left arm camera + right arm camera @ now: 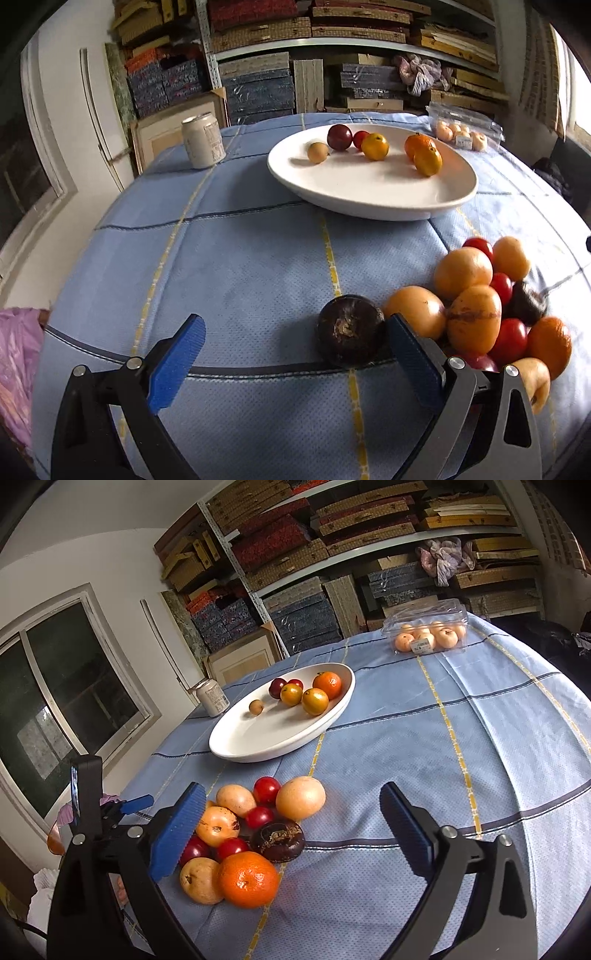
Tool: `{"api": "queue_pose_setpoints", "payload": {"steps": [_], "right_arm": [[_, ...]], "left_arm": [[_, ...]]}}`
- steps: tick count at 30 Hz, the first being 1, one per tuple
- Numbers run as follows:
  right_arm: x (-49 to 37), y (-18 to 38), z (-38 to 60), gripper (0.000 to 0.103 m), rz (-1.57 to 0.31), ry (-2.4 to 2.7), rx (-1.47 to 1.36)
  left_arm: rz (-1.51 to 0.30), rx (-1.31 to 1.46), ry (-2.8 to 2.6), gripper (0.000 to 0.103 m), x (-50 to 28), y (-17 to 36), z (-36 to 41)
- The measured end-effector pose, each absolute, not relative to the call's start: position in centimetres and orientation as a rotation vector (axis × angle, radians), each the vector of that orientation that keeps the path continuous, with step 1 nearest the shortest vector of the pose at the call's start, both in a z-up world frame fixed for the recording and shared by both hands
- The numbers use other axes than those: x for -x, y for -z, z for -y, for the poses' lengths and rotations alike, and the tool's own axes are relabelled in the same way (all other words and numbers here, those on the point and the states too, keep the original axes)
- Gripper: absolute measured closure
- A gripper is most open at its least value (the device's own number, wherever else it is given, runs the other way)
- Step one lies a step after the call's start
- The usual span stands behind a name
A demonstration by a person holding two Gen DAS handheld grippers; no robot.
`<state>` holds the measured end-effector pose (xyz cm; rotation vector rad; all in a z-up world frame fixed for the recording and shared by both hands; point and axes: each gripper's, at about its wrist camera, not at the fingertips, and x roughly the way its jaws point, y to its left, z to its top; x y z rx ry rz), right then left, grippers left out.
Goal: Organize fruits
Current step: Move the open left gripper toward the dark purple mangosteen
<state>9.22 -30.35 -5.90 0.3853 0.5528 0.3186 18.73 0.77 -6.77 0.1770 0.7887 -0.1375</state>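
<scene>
A white oval plate (369,199) holds several fruits, among them a dark plum (339,137) and an orange (419,146); the plate also shows in the right wrist view (258,746). A pile of loose fruit (480,306) lies on the blue cloth. My left gripper (295,343) is open, and a dark round fruit (350,334) lies between its fingers against the right pad (413,354). My right gripper (295,823) is open and empty above the pile (251,830), with a mandarin (248,878) at the pile's front. The left gripper shows at the left edge (88,794).
A drink can (203,140) stands left of the plate. A clear plastic box of fruit (428,631) sits at the table's far side. Shelves of stacked boxes (332,55) stand behind. A pink bag (18,362) lies at the left table edge.
</scene>
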Motion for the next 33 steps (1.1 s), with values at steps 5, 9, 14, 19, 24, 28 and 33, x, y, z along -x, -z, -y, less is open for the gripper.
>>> {"api": "queue_pose_setpoints", "payload": {"steps": [5, 9, 14, 19, 24, 28, 33], "right_arm": [[-9.4, 6.0, 30.2, 0.01, -0.559, -0.319, -0.38], [-9.5, 6.0, 30.0, 0.01, -0.564, -0.324, -0.373], [-9.4, 6.0, 29.5, 0.01, -0.575, -0.341, -0.34], [-9.4, 6.1, 28.5, 0.01, -0.599, -0.373, -0.294], [-9.5, 6.4, 27.4, 0.01, -0.621, -0.379, -0.24], [-9.6, 6.8, 27.2, 0.01, -0.633, -0.372, -0.233], [-9.9, 6.9, 27.2, 0.01, -0.643, -0.363, -0.234]], "left_arm": [[-0.836, -0.083, 0.171, 0.003, -19.7, 7.2, -2.1], [-0.811, -0.141, 0.111, 0.003, -19.4, 7.0, -2.6], [-0.795, -0.171, 0.066, 0.003, -18.8, 6.7, -3.3], [-0.842, -0.123, 0.122, 0.003, -19.6, 7.2, -3.5], [-0.855, -0.144, 0.175, 0.003, -19.8, 7.5, -2.2], [-0.889, -0.115, 0.187, 0.003, -20.3, 8.0, -2.3], [-0.916, -0.048, 0.187, 0.003, -21.0, 8.3, -3.1]]}}
